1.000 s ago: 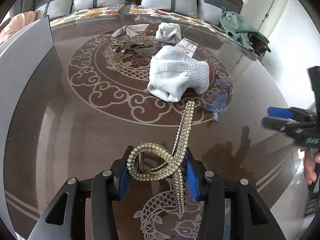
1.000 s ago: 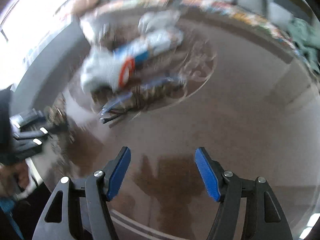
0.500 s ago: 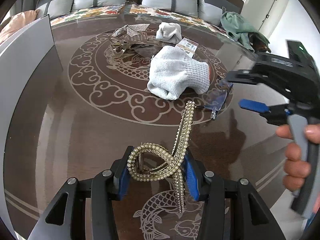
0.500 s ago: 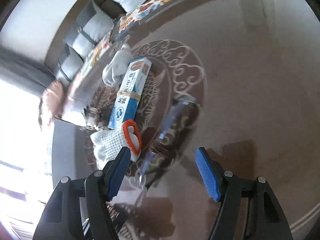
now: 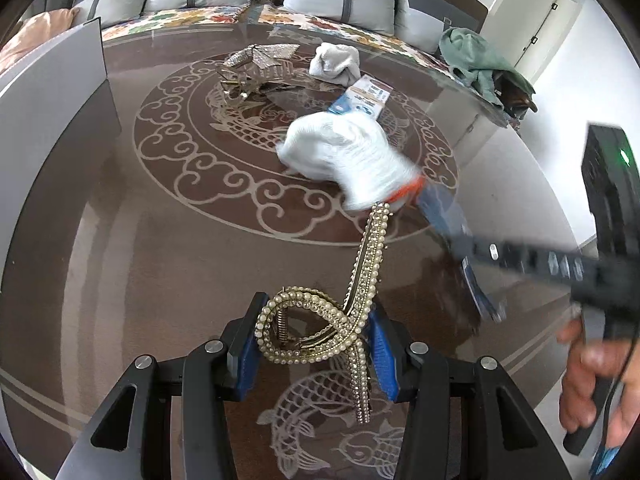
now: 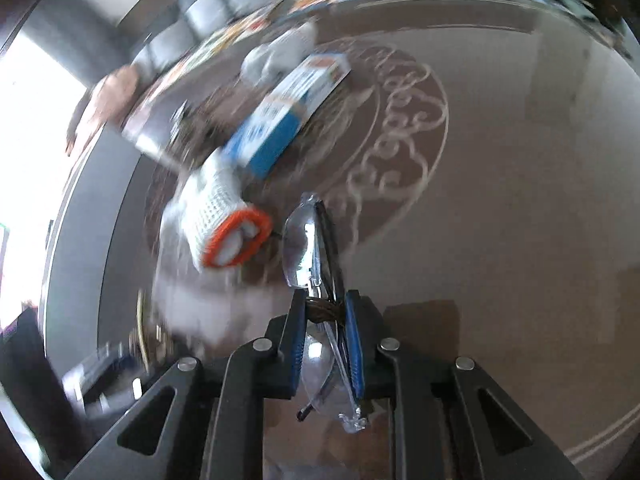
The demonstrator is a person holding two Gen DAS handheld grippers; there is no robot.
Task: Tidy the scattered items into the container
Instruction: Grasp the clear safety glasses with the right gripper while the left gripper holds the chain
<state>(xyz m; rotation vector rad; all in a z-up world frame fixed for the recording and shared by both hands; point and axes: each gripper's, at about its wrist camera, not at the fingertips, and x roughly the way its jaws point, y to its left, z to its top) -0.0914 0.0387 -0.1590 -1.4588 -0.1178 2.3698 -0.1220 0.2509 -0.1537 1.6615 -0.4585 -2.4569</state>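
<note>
Our left gripper (image 5: 314, 344) has its two blue pads squeezed onto a pearl hair clip (image 5: 320, 320). The round loop of the clip sits right between the jaws, and its long sparkly arm sticks out ahead of them and a little to the right. We hold it up above the brown table (image 5: 120, 260) with the swirly pattern.

Our right gripper (image 6: 326, 336) has its jaws shut tight on a pair of clear glasses (image 6: 310, 248). The folded glasses stand on edge between the blue pads. One lens pokes out in front of the jaws and the other hangs back behind them.

Just ahead of the right jaws and a bit to the left is a white knit glove (image 6: 218, 216) with an orange cuff. It looks blurry. Past the glove lies a blue and white box (image 6: 288, 116).

From the left gripper, the same glove (image 5: 352, 160) is well ahead of the jaws. Farther ahead are a shiny gold hair clip (image 5: 256, 66) and another white glove (image 5: 334, 62). Far off to the left of the jaws stands the wall of a grey container (image 5: 52, 92). On the right we see a hand (image 5: 596, 376) holding the other gripper's handle.
</note>
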